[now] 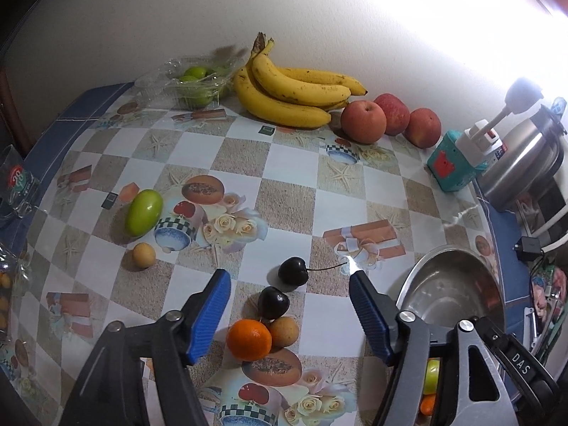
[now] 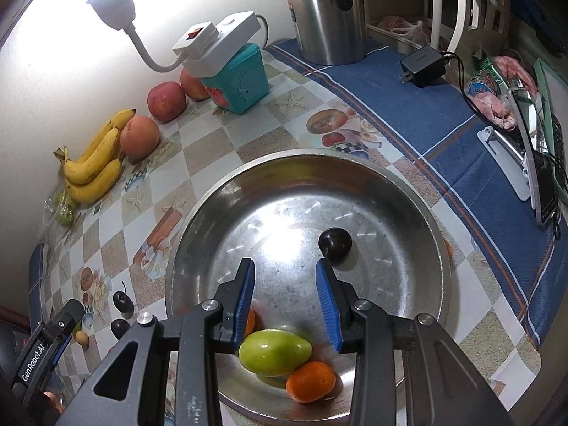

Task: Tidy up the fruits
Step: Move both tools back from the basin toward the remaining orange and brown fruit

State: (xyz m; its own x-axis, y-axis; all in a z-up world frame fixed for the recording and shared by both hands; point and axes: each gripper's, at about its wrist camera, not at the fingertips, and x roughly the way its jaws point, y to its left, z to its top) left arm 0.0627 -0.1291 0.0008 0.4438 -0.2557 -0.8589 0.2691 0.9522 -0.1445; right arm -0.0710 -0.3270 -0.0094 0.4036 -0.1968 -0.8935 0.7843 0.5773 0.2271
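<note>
Left gripper (image 1: pixel 289 277) fingers released above cherries (image 1: pixel 293 271), orange (image 1: pixel 249 340); right gripper (image 2: pixel 285 277) released, empty, over bowl (image 2: pixel 408 191); bananas (image 1: pixel 294 92) at the wall.

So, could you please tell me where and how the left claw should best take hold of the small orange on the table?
Grip the orange across its round middle, coming from above. A tan fruit touches one side and a dark cherry sits just behind, so close the pads on its free sides.
</note>
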